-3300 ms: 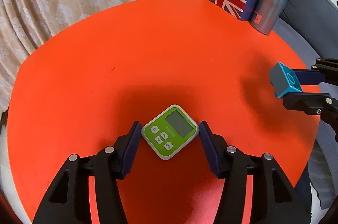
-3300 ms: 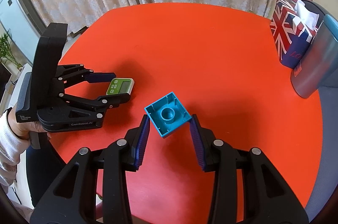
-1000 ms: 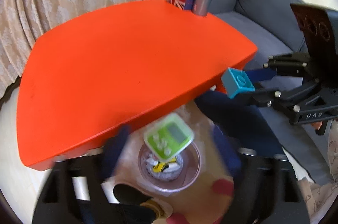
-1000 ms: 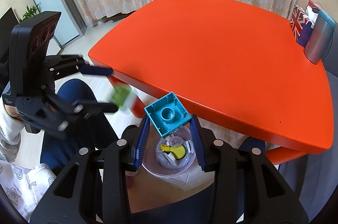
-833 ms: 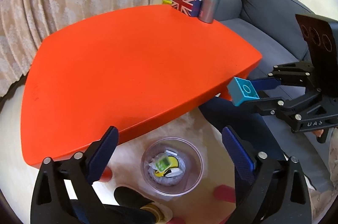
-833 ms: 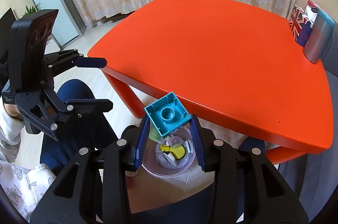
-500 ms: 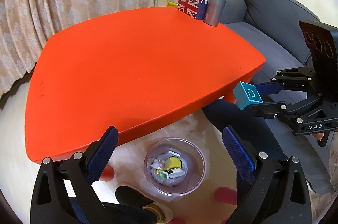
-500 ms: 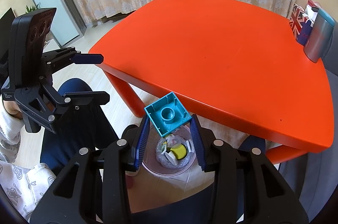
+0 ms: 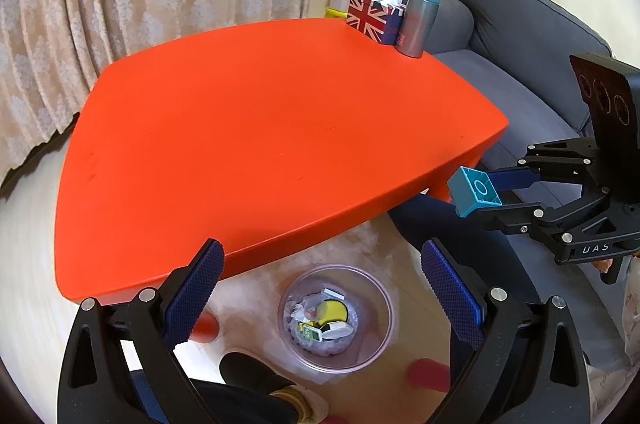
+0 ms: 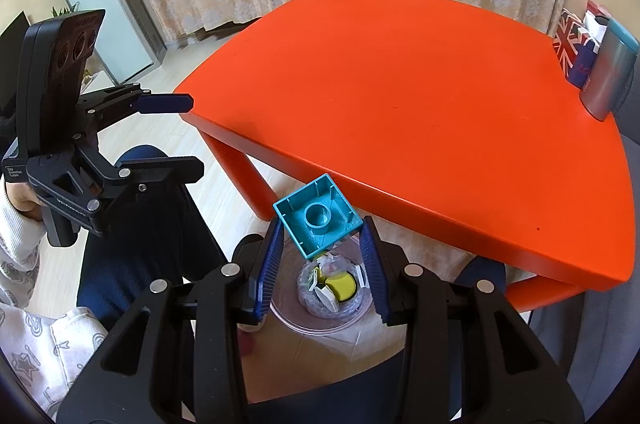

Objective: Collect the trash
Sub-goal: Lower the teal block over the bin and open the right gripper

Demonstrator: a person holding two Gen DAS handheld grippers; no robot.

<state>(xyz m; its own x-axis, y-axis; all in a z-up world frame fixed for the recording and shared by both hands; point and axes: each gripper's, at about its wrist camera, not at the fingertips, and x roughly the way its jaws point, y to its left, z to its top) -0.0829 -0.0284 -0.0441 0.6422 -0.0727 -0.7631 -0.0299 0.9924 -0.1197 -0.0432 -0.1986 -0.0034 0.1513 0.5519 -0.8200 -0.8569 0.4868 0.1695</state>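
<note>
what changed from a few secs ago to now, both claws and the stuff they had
The left claw carried the green timer off the orange table, opened and dropped it into the clear bin on the floor; it is now open and empty. The right claw also left the table and now holds its blue block above the bin. Its grip on the block is unchanged, and the tissue box and tumbler stayed put.

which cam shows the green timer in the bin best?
Left wrist: the small green square timer lies unobstructed among trash in the clear round bin. Right wrist: the held teal plastic block and right gripper cover most of the bin; only a green sliver shows.
</note>
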